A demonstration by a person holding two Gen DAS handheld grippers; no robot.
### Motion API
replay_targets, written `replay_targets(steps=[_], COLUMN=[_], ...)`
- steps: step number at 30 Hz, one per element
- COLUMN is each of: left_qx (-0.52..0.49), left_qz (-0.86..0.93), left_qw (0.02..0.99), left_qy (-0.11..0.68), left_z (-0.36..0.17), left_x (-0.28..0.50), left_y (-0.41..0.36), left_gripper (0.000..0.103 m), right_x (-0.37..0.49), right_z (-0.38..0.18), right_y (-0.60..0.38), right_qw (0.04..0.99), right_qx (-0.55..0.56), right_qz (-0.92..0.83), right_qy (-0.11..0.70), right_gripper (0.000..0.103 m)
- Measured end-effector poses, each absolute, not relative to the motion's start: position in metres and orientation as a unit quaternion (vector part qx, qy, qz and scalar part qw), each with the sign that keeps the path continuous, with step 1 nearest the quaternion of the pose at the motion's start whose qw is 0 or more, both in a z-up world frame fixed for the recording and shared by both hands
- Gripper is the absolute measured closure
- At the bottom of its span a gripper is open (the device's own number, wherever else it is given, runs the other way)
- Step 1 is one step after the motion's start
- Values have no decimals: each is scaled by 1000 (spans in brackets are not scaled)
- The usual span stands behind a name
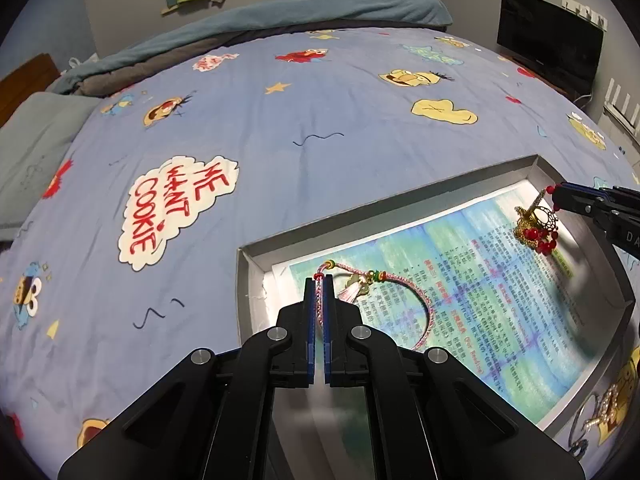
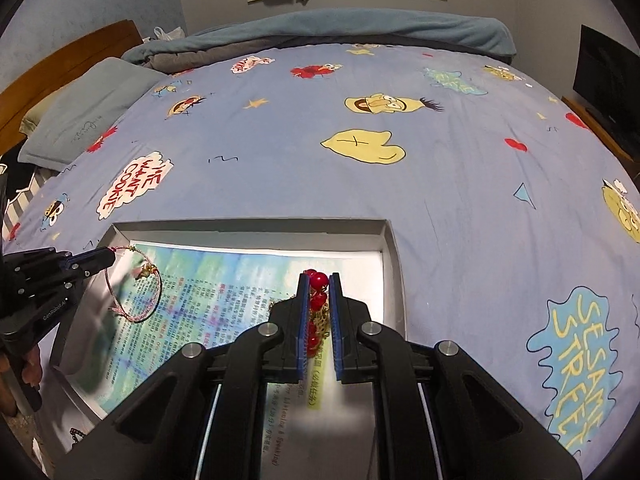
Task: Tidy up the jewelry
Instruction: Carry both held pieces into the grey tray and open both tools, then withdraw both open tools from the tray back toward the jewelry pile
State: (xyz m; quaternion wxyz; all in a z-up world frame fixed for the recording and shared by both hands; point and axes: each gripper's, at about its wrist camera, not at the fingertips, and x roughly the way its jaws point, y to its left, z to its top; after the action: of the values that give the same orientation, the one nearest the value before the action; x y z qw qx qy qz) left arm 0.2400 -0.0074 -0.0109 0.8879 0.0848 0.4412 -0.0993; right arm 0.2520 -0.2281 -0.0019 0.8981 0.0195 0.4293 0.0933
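A shallow grey tray (image 1: 400, 200) lined with a printed sheet lies on the blue cartoon bedsheet. My left gripper (image 1: 319, 280) is shut on a pink braided bracelet (image 1: 425, 300) with a tassel, whose loop hangs over the tray's near left part. In the right wrist view the same left gripper (image 2: 112, 255) holds the bracelet (image 2: 157, 288) at the tray's (image 2: 248, 225) left end. My right gripper (image 2: 319, 276) is shut on a gold ornament with red beads (image 2: 319, 300). From the left wrist view the right gripper (image 1: 557, 196) dangles the ornament (image 1: 536, 226) over the tray's far right corner.
A pearl piece (image 1: 602, 406) and a thin ring (image 1: 580, 428) lie on the sheet just right of the tray. A dark bead chain (image 2: 78, 436) lies near its left front corner. A pillow (image 2: 88, 112), a folded blanket (image 2: 340, 28) and a dark screen (image 1: 550, 40) border the bed.
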Motion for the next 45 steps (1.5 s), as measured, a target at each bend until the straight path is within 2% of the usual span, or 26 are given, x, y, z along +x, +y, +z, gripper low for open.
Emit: replay_targets(steps=[3, 5, 6, 8, 10, 12, 16, 18, 20, 30, 45], left_qx=[83, 87, 89, 94, 99, 99, 87, 87, 75, 54, 70], left_qz=[-95, -93, -93, -92, -91, -91, -97, -90, -87, -52, -30], left_qw=[891, 894, 894, 897, 899, 903, 913, 916, 920, 940, 940], left_qy=[437, 430, 428, 423, 416, 409, 386, 382, 375, 333, 333], left_z=[-10, -8, -7, -5, -1, 5, 20, 24, 28, 47, 25], left_x=[238, 236, 234, 230, 224, 216, 194, 185, 173, 127, 72], left_y=[-7, -9, -10, -12, -13, -13, -9, -7, -3, 13, 26], left_gripper=[68, 64, 60, 51, 42, 32, 20, 14, 10, 7, 6], right_x=[253, 253, 252, 250, 246, 239, 219, 208, 195, 145, 82], right_z=[-3, -3, -2, 0, 4, 9, 23, 31, 40, 59, 25], right_y=[-230, -232, -232, -232, -232, -233, -232, -233, -238, -257, -261], right_qw=[897, 898, 898, 900, 902, 905, 910, 916, 923, 937, 930], right_qx=[20, 25, 27, 29, 33, 42, 46, 43, 43, 22, -2], right_qz=[90, 90, 90, 93, 96, 103, 116, 110, 104, 63, 51], right_qy=[431, 431, 429, 425, 420, 411, 395, 383, 369, 343, 364], right_gripper=[89, 79, 71, 66, 54, 28, 17, 6, 6, 5, 5])
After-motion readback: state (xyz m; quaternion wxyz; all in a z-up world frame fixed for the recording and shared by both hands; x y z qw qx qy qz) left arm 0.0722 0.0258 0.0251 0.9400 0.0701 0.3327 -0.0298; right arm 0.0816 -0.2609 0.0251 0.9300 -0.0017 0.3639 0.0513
